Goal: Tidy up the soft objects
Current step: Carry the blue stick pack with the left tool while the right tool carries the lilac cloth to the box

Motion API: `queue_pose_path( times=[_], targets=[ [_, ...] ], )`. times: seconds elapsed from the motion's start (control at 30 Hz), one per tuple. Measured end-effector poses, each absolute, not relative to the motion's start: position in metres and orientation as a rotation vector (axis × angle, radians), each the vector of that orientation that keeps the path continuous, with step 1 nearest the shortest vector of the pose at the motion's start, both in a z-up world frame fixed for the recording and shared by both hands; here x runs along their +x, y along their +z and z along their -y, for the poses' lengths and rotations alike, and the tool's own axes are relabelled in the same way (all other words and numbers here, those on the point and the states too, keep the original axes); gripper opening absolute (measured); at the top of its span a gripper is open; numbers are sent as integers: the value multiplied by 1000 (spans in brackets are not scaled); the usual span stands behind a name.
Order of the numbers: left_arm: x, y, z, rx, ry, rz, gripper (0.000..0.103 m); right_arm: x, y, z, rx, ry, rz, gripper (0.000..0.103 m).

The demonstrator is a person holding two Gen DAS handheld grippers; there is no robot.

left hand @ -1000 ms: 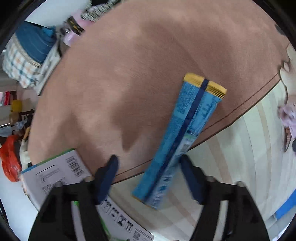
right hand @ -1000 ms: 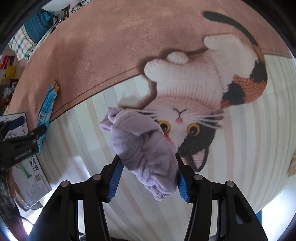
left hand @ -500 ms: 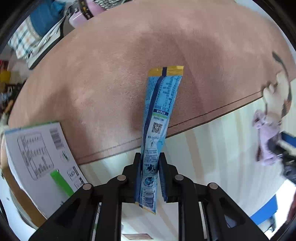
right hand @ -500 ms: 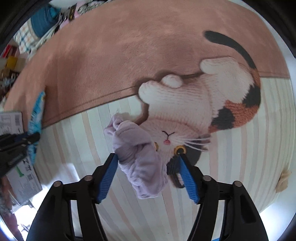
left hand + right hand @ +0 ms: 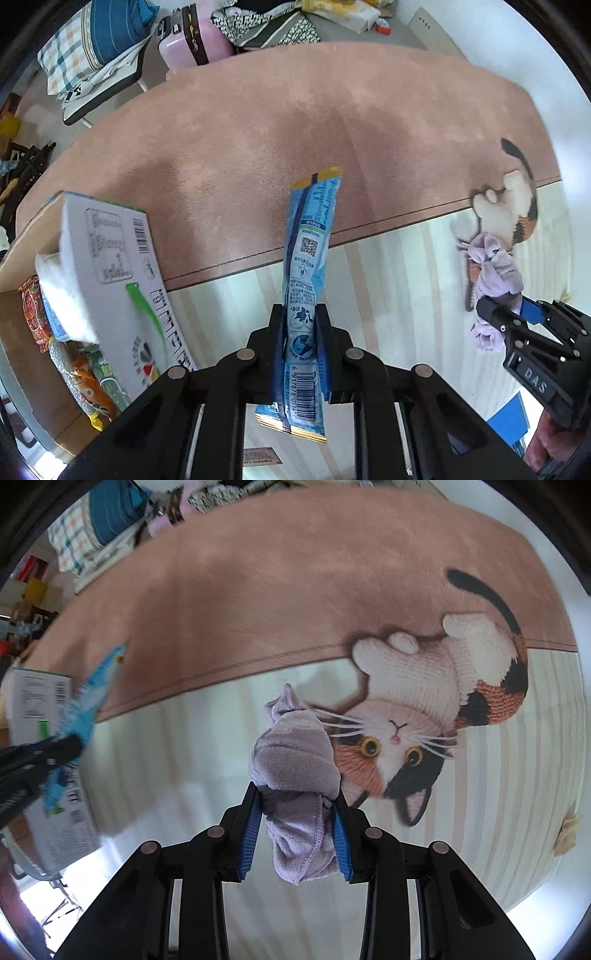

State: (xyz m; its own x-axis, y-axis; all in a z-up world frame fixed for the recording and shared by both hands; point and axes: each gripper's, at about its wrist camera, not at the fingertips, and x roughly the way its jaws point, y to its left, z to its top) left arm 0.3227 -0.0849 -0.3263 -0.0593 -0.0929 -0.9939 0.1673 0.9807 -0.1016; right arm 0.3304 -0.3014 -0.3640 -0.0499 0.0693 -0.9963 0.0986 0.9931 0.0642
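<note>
My left gripper is shut on a long blue snack packet and holds it upright above the rug. My right gripper is shut on a bunched lilac cloth, lifted off the rug. The right gripper and lilac cloth also show at the right of the left wrist view. The blue packet and left gripper show blurred at the left of the right wrist view.
An open cardboard box at the left holds snack bags and a white printed carton. The rug is pink with a striped part and a cat picture. Pillows and bags lie beyond it.
My left gripper closed on the blue packet and lifted it off the rug. My right gripper closed on the lilac cloth and raised it. Both views now sit higher above the rug.
</note>
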Motion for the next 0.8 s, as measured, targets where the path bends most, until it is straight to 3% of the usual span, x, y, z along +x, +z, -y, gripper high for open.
queue_pose_path(
  times=[0.4, 0.6, 0.8],
  targets=[
    [303, -216, 4, -66, -192, -1442, 13, 293, -246, 200, 218, 140, -1466, 37],
    [270, -191, -80, -104, -98, -1379, 13, 272, -212, 99, 226, 248, -1424, 37],
    [251, -196, -160, -138, -9, -1371, 13, 262, -213, 16, 185, 274, -1444, 37]
  ],
)
